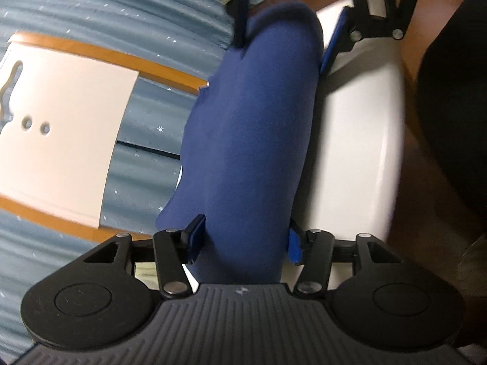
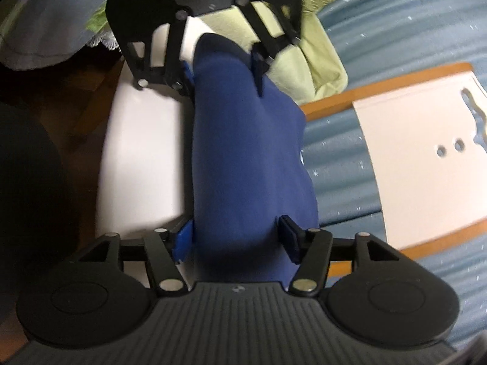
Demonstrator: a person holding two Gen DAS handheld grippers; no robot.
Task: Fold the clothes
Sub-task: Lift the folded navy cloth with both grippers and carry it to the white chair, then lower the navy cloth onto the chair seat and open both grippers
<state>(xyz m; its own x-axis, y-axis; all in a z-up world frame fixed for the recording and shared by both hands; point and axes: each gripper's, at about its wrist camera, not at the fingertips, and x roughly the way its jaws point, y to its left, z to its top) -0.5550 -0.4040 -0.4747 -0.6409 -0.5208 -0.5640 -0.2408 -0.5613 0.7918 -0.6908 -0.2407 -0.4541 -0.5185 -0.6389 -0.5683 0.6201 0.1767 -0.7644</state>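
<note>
Claw [image 1: 243,243] and opposite claw [image 2: 237,240] straddle navy cloth [image 1: 252,127] ends.

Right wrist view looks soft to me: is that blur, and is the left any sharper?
Right wrist view: the blue cloth and white panel are smeared, with a dark left edge. Left wrist view: cloth crisper, white panel streaked at its right edge; fisheye bends both.

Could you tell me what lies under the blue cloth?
The blue cloth drapes over a white panel on one side and a grey bedspread on the other. What lies beneath its middle is covered.
</note>
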